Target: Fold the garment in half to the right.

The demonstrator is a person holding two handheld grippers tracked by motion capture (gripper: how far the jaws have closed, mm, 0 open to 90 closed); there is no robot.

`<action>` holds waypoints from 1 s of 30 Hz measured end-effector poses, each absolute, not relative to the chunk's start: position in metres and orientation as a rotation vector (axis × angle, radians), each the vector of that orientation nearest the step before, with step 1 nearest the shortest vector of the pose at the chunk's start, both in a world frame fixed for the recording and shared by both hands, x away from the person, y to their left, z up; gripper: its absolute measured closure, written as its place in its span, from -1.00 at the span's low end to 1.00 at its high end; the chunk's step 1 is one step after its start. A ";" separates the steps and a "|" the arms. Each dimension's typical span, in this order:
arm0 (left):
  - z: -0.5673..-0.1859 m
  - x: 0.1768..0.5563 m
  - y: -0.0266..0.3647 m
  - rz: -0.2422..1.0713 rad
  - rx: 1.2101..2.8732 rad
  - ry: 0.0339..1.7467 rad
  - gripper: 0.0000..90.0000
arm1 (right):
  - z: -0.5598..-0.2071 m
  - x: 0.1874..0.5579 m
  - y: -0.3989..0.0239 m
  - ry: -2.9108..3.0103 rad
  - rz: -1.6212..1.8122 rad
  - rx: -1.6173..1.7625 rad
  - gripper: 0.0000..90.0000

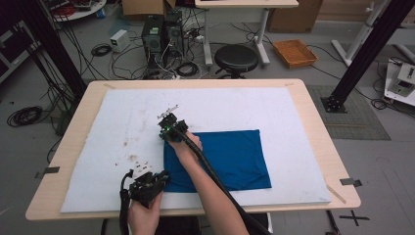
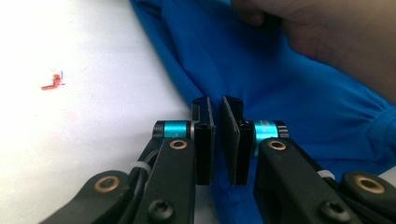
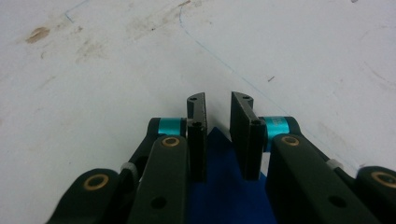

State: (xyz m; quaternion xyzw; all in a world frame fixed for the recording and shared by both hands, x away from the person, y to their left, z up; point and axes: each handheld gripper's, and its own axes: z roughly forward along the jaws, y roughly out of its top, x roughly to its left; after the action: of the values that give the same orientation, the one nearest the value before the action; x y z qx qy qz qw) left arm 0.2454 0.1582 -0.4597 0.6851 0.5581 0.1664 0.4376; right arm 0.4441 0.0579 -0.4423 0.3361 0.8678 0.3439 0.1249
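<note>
A blue cloth [image 1: 230, 156] lies flat on the white mat, right of centre. At its near left corner sits my left gripper [image 1: 163, 177]. In the left gripper view this gripper [image 2: 215, 105] has its jaws almost together, with the edge of the blue cloth [image 2: 261, 70] pinched between them. My right gripper [image 1: 165, 122] is at the cloth's far left corner. In the right gripper view the gripper [image 3: 219, 100] holds its jaws a little apart, and the pointed corner of the cloth [image 3: 219, 196] lies between them without the pads pressing on it.
The white mat [image 1: 220, 105] covers most of the wooden table [image 1: 318, 142] and carries brown stains [image 3: 38, 33] at its left. A small orange mark [image 2: 51, 83] lies left of the cloth. A black stool [image 1: 236, 58] stands beyond the far edge.
</note>
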 end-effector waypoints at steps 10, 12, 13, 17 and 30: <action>-0.459 0.246 0.159 0.408 1.706 1.392 0.85 | -0.438 0.440 0.060 2.521 0.972 0.912 0.97; -0.458 0.246 0.159 0.405 1.709 1.388 0.86 | -0.432 0.439 0.058 2.511 1.000 0.893 0.97; -0.457 0.246 0.159 0.407 1.711 1.384 0.87 | -0.429 0.437 0.056 2.504 1.017 0.883 0.97; -0.449 0.243 0.158 0.431 1.708 1.355 0.88 | -0.411 0.432 0.044 2.481 1.103 0.853 0.97; -0.413 0.243 0.108 0.397 1.744 1.177 0.88 | -0.351 0.421 -0.042 2.448 1.385 0.809 0.97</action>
State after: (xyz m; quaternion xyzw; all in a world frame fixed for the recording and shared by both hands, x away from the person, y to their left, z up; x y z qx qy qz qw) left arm 0.2428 0.1077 -0.4130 0.7147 0.4823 0.1627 0.4797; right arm 0.4213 -0.0420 -0.3511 0.2748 0.8316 0.4706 0.1071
